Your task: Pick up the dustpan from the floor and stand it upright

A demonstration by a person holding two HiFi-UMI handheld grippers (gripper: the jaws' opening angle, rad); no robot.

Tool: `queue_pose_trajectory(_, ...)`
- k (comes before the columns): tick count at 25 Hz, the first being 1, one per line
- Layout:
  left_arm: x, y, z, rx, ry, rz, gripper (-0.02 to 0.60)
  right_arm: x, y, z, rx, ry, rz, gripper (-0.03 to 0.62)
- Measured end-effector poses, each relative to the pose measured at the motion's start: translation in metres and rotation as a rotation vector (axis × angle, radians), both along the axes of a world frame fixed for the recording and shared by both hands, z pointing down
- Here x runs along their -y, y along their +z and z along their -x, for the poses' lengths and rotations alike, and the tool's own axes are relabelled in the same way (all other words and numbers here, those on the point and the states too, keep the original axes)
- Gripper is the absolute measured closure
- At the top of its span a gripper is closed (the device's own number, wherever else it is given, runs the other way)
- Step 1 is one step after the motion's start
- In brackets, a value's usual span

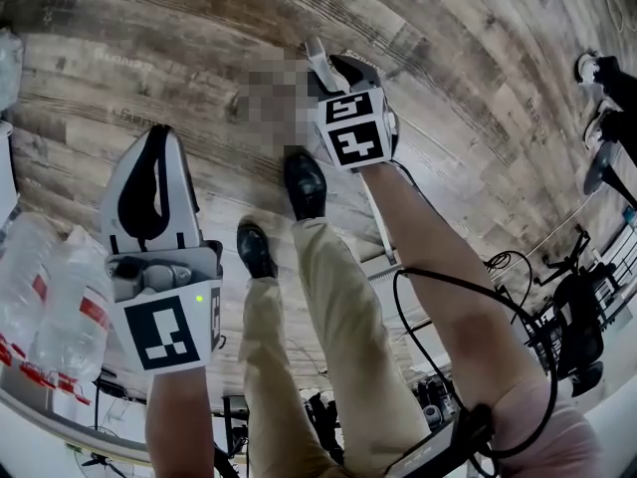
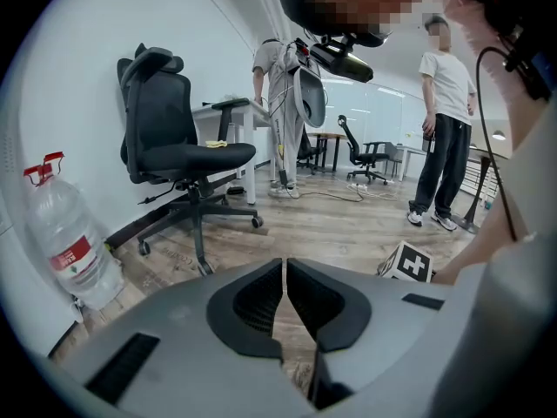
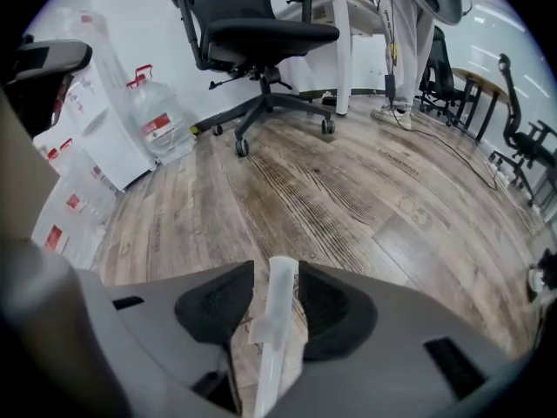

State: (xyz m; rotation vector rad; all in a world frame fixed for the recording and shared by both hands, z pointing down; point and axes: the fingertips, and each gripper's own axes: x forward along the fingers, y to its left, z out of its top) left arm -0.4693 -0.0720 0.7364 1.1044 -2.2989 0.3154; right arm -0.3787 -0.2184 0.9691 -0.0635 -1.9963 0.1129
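Note:
My right gripper (image 3: 275, 301) is shut on the dustpan's white handle (image 3: 280, 279), which stands up between the two black pads. In the head view the handle's tip (image 1: 316, 54) sticks out past that gripper (image 1: 350, 88), above the wooden floor. The shaft (image 1: 379, 223) runs back beside my forearm. The pan itself is mostly hidden behind my leg and arm. My left gripper (image 2: 285, 296) is held apart at the left (image 1: 151, 163). Its jaws are closed to a thin slit with nothing between them.
My own legs and black shoes (image 1: 305, 183) are under the grippers. Water bottles (image 1: 62, 297) lie at the left, and a black office chair (image 3: 252, 33) and a desk stand behind. Another person (image 2: 444, 138) stands further off. Cables (image 1: 518, 267) trail at the right.

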Motion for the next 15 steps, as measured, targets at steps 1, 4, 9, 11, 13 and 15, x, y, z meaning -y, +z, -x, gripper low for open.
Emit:
queue_pose_trajectory(1, -0.001, 0.001, -0.001, -0.003, 0.000, 0.001, 0.557, 0.000, 0.003, 0.000, -0.005, 0.003, 0.002, 0.433)
queue_pose_trajectory(4, -0.001, 0.006, -0.002, -0.005, 0.010, 0.006, 0.557, 0.003, 0.011, 0.000, -0.012, 0.018, 0.007, 0.434)
queue_pose_trajectory(9, 0.004, 0.014, 0.002, 0.007, 0.023, 0.004, 0.557, 0.004, 0.023, 0.003, -0.027, 0.014, 0.010, 0.437)
queue_pose_trajectory(11, 0.007, 0.017, 0.003, 0.007, 0.024, 0.005, 0.557, 0.006, 0.026, 0.004, -0.030, 0.016, 0.010, 0.442)
queue_pose_trajectory(13, 0.008, 0.020, 0.003, 0.001, 0.018, 0.008, 0.557, 0.006, 0.028, 0.004, -0.030, 0.016, 0.008, 0.451)
queue_pose_trajectory(15, 0.008, 0.023, 0.004, -0.009, 0.008, 0.010, 0.557, 0.005, 0.030, 0.004, -0.032, 0.016, 0.011, 0.451)
